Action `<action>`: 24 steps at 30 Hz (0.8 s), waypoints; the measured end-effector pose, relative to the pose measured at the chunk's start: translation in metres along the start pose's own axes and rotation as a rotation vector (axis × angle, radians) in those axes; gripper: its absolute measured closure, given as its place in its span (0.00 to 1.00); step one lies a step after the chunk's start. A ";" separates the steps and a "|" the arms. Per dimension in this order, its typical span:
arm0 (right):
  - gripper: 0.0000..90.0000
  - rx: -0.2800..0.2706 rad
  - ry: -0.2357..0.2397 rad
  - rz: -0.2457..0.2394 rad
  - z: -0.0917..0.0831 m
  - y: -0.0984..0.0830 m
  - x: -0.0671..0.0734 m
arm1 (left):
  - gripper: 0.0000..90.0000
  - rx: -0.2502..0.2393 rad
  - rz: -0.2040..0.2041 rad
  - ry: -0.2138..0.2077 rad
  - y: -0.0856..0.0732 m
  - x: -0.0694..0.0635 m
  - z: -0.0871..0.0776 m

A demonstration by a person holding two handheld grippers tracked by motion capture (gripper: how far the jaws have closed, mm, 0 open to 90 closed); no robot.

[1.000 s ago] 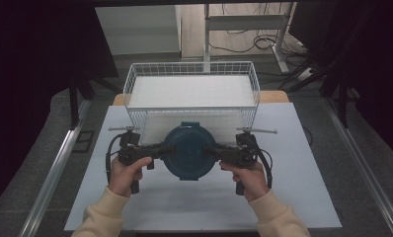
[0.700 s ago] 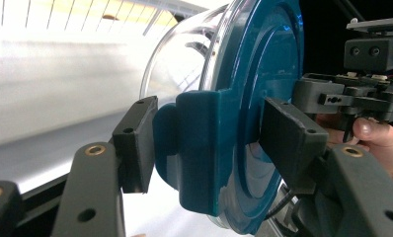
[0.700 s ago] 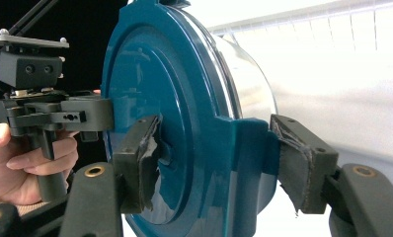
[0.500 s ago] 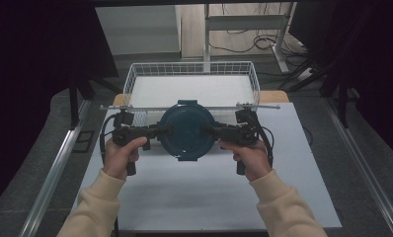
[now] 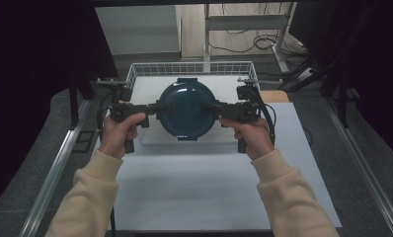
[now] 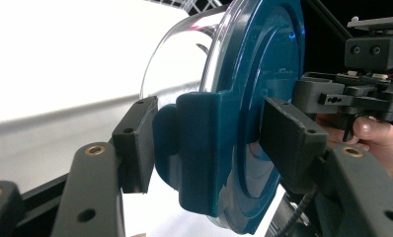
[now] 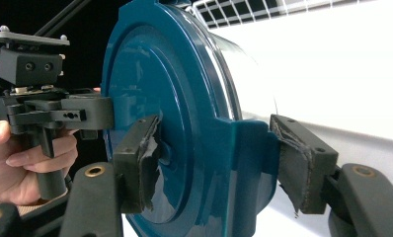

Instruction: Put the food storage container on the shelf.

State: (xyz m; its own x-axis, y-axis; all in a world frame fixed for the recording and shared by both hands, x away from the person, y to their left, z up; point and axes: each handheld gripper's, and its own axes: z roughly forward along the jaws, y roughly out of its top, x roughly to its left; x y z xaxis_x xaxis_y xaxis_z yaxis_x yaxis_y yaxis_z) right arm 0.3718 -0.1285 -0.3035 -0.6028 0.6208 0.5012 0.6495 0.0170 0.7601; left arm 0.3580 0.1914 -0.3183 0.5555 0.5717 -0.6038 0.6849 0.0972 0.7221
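A round container [image 5: 187, 109] with a dark blue lid [image 7: 150, 89] and a clear bowl [image 6: 184, 54] hangs in the air above the near part of a white wire basket [image 5: 194, 64]. My left gripper [image 5: 157, 109] is shut on the blue latch tab at its left side, and my right gripper [image 5: 215, 108] is shut on the tab opposite. In the left gripper view the left gripper [image 6: 212, 138] has one pad under the tab and one on the lid top. The right gripper view shows the right gripper [image 7: 219, 158] clamped the same way, its pads [image 7: 295, 163] frayed.
The basket stands at the far end of a white table top [image 5: 194, 187]. Metal rails [image 5: 51, 177] run along both sides of the table. A table leg and cables [image 5: 254, 39] lie on the floor beyond.
Both hands have risen and moved away from the person, carrying the container from in front of the basket's near wall to above the basket. Both grips are unchanged.
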 end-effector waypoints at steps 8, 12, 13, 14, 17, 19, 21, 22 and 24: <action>0.43 0.004 0.003 -0.005 0.008 0.036 -0.005 | 0.46 0.002 0.006 0.003 0.034 0.007 0.004; 0.43 0.007 0.000 -0.002 0.012 0.048 -0.009 | 0.46 0.005 -0.004 -0.001 0.044 0.011 0.008; 0.43 0.010 0.000 -0.009 0.013 0.052 -0.012 | 0.46 0.005 -0.003 -0.001 0.046 0.011 0.009; 0.43 0.010 0.000 -0.009 0.013 0.052 -0.012 | 0.46 0.005 -0.002 -0.001 0.047 0.012 0.010; 0.43 0.012 0.003 -0.010 0.015 0.057 -0.016 | 0.46 0.006 -0.001 0.000 0.052 0.015 0.014; 0.43 0.018 0.005 -0.011 0.018 0.063 -0.021 | 0.46 0.005 -0.015 -0.002 0.057 0.020 0.019; 0.43 0.020 0.004 -0.011 0.020 0.065 -0.024 | 0.46 0.006 -0.025 -0.003 0.059 0.023 0.022; 0.43 0.021 0.003 -0.007 0.022 0.067 -0.027 | 0.46 0.009 -0.028 -0.003 0.060 0.026 0.023; 0.43 0.030 0.002 0.001 0.025 0.070 -0.032 | 0.46 0.016 -0.039 -0.001 0.062 0.031 0.027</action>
State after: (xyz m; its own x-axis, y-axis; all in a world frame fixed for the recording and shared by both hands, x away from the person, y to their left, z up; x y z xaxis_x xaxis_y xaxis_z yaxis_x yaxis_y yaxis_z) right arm 0.4482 -0.1274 -0.2768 -0.6029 0.6193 0.5030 0.6639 0.0398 0.7468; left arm 0.4304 0.1927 -0.3014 0.5289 0.5670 -0.6315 0.7135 0.1058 0.6926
